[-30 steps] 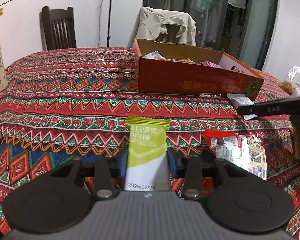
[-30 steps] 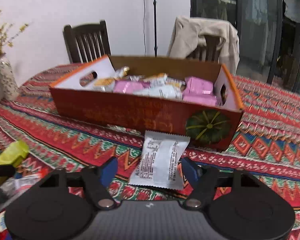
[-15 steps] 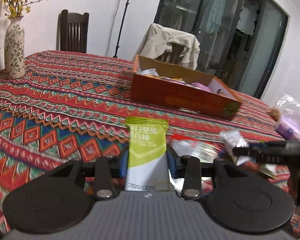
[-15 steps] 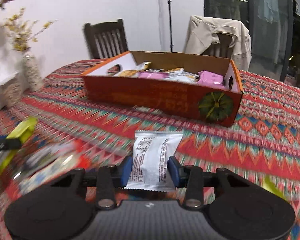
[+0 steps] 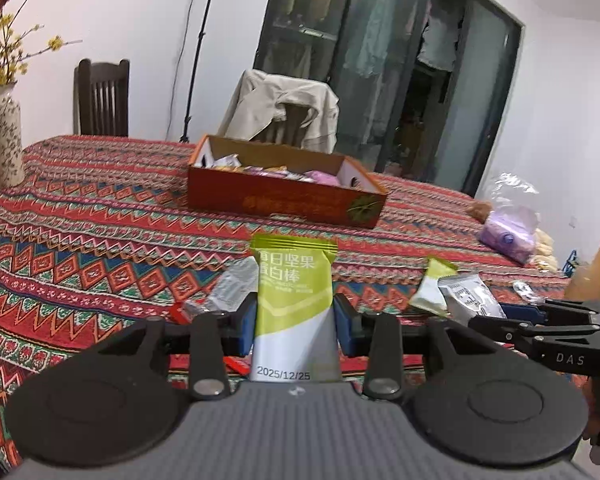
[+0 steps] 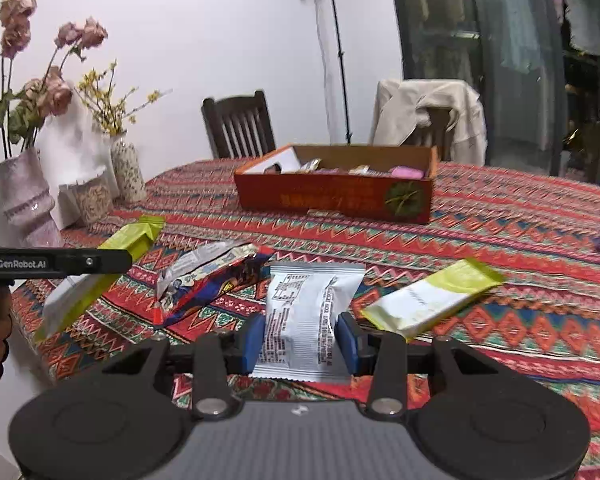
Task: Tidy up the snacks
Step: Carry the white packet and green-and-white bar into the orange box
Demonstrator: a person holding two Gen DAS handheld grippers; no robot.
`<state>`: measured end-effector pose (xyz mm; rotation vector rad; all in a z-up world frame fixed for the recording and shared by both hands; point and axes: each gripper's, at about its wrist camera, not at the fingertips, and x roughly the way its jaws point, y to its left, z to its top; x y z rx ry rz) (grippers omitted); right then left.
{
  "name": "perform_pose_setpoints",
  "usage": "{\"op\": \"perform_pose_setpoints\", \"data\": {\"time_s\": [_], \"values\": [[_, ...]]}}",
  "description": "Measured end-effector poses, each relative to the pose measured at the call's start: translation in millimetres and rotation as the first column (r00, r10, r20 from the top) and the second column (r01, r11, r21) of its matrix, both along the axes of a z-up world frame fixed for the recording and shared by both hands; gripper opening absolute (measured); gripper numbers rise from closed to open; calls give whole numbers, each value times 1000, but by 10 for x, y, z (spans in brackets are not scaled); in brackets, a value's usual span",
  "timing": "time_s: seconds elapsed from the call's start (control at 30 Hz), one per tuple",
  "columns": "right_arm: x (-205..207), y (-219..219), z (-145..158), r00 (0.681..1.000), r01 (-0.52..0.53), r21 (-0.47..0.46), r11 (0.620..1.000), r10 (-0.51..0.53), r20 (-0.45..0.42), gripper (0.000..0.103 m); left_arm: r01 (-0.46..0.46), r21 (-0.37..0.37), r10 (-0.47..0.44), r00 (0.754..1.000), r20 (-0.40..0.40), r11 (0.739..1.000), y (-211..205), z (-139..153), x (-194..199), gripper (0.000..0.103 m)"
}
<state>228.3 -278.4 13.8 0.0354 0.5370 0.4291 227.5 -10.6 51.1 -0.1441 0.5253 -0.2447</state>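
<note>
With several snacks already in the orange box, the left gripper clamps a green bar and the right gripper a white packet; 3 more wrappers lie loose on the tablecloth.

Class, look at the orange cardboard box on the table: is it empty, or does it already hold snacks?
It already holds snacks. The open-topped orange box shows several wrapped packets above its front wall, pink ones among them.
</note>
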Motion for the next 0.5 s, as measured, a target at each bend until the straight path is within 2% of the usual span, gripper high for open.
{"op": "perform_pose_setpoints", "data": {"time_s": [0.2, 0.5], "values": [[-355, -192, 130, 998, 49, 8, 999, -49, 50, 40, 23, -2, -23, 999, 46, 1000, -62, 109, -226, 39], [-631, -278, 247, 992, 75, 25, 997, -77, 95, 40, 17, -41, -14, 998, 68, 999, 98, 122, -303, 39]]}}
